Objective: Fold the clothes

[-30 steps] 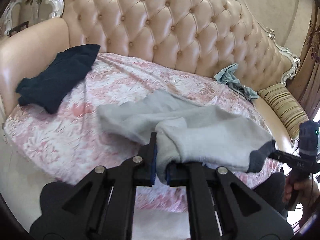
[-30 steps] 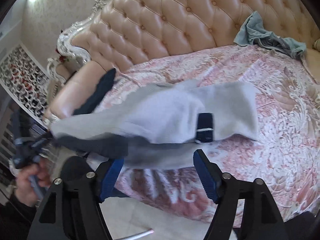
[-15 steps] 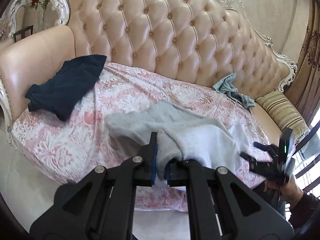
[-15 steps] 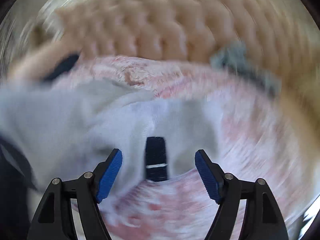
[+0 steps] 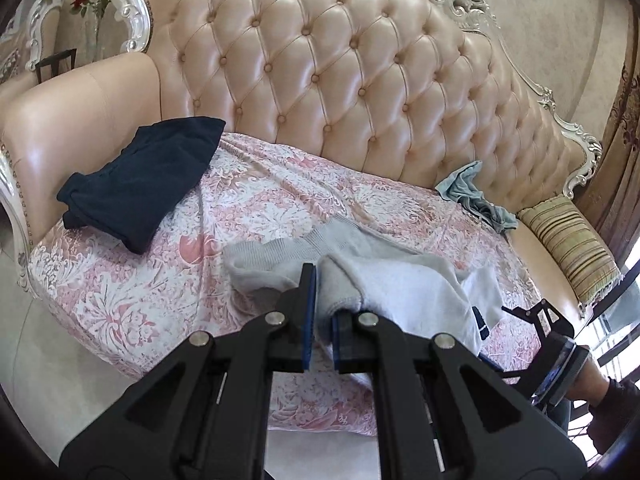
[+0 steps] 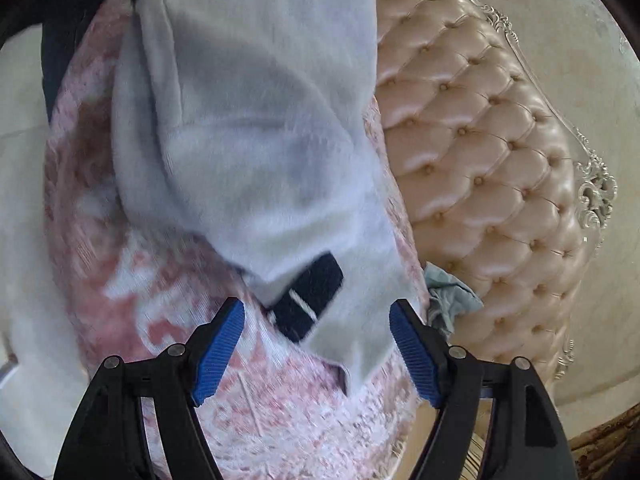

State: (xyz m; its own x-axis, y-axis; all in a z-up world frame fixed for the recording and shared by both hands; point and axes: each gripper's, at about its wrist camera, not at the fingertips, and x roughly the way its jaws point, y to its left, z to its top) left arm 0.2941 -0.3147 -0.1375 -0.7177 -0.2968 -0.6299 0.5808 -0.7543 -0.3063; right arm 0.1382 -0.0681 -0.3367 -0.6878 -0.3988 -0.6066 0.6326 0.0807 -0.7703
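In the left wrist view the left gripper (image 5: 320, 312) sits at the lower middle of the frame, its blue pads pinched tight on a bunched fold of the grey sweater (image 5: 400, 292). The sweater lies spread across the pink floral cover (image 5: 120, 292) of the tufted sofa (image 5: 340, 80), running from the frame's centre toward the lower right. A navy garment (image 5: 140, 184) rests at the left, partly on the sofa arm, and a crumpled teal cloth (image 5: 472, 196) lies at the right against the backrest, near a striped cushion (image 5: 568, 248).

In the right wrist view the right gripper (image 6: 316, 344) stands wide apart at the bottom, gripping nothing. The sweater's hem with its dark label (image 6: 308, 296) lies between the pads, clear of both.
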